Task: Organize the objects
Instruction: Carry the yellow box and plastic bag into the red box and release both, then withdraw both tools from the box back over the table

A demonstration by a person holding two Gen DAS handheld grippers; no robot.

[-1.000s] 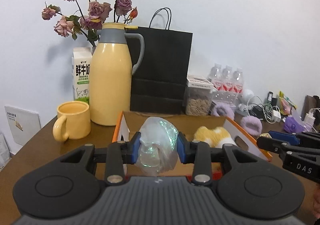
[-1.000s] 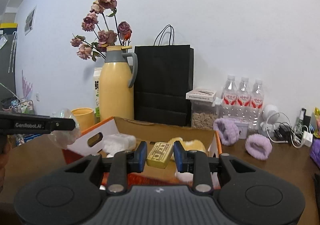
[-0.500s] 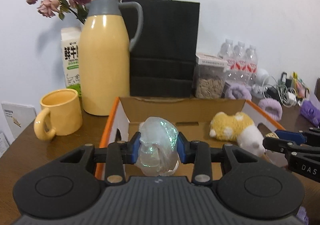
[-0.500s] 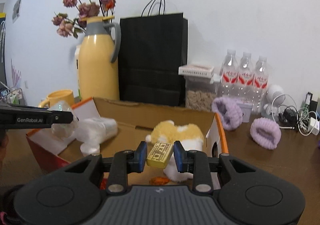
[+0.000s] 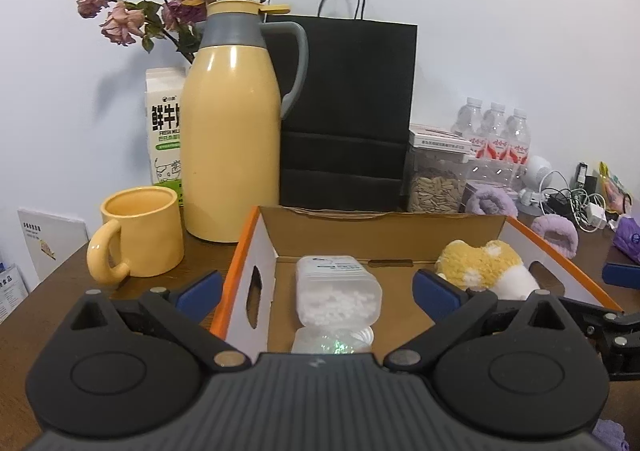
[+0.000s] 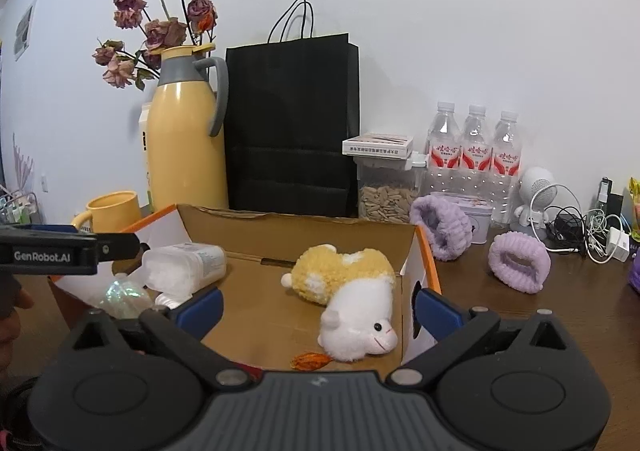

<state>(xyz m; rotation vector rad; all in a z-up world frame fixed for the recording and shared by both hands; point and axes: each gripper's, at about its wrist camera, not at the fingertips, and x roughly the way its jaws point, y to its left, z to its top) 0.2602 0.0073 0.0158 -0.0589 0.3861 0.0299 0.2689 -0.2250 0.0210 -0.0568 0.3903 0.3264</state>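
An open cardboard box (image 5: 384, 217) with orange edges sits on the brown table. Inside lie a clear container of white pellets (image 5: 338, 291), an iridescent wrapped bundle (image 5: 334, 345) and a yellow-and-white plush toy (image 6: 348, 291). My left gripper (image 5: 318, 291) hangs over the box's near left part. Its jaws are opening wide, and the bundle lies loose below them. My right gripper (image 6: 319, 309) hovers over the box's near right part. Its jaws are opening too, with nothing between them. The small yellow box is out of sight. A small orange scrap (image 6: 310, 361) lies beside the plush.
Behind the box stand a yellow thermos (image 5: 232, 131), a yellow mug (image 5: 140, 239), a milk carton (image 5: 164, 139), a black paper bag (image 5: 348, 111), a seed jar (image 5: 436, 179) and water bottles (image 6: 474, 147). Purple fuzzy bands (image 6: 518, 263) and cables (image 6: 580, 223) lie at the right.
Both grippers came forward and down over the box, then opened. The iridescent bundle dropped from the left jaws into the box. The small yellow box left the right jaws.
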